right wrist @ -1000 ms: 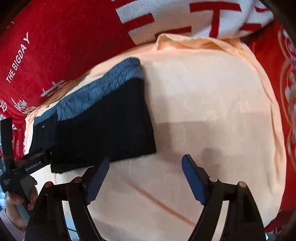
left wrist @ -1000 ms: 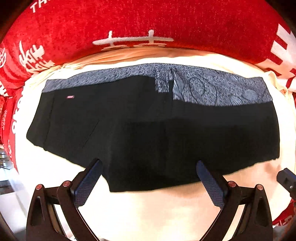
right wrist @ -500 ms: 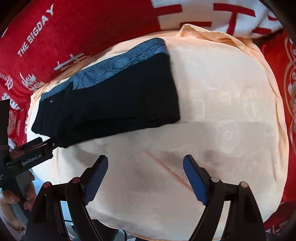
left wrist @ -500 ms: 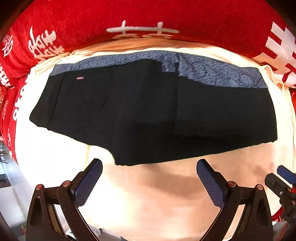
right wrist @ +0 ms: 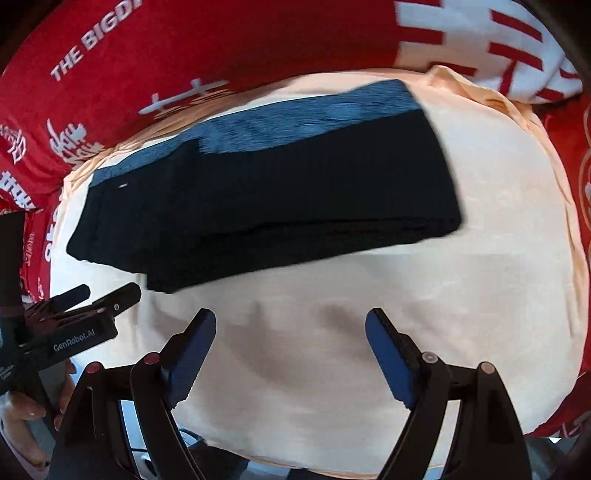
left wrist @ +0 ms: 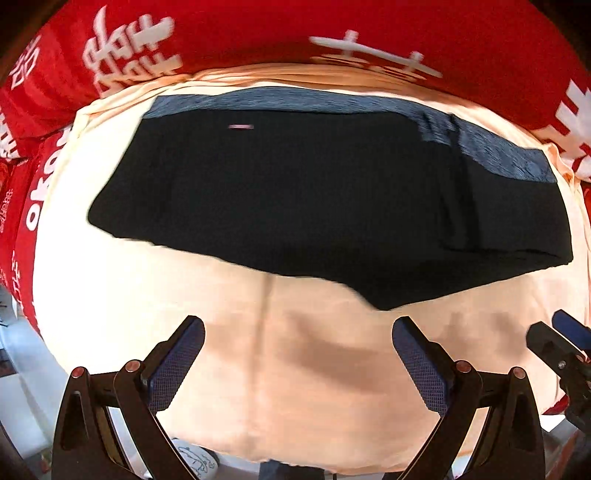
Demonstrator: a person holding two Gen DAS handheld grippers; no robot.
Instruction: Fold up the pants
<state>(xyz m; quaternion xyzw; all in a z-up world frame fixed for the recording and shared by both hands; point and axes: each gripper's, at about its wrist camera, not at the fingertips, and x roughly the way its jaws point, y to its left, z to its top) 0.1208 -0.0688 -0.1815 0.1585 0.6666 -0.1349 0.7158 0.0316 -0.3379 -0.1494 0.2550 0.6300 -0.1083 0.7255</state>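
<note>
Black shorts (left wrist: 325, 206) w/ grey patterned waistband (left wrist: 495, 151) lie flat on peach cloth (left wrist: 258, 369), long axis crosswise. Left gripper (left wrist: 298, 363) & right gripper (right wrist: 290, 352) both near hem side, jaws apart, empty. Right nearer folded end.

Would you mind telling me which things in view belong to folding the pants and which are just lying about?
Part of the job:
- black pants, folded, lying flat
- left gripper, open, holding nothing
- right gripper, open, holding nothing
- peach cloth under the pants

Just lying about:
- red bedding with white lettering
- person's hand on the left gripper's handle
</note>
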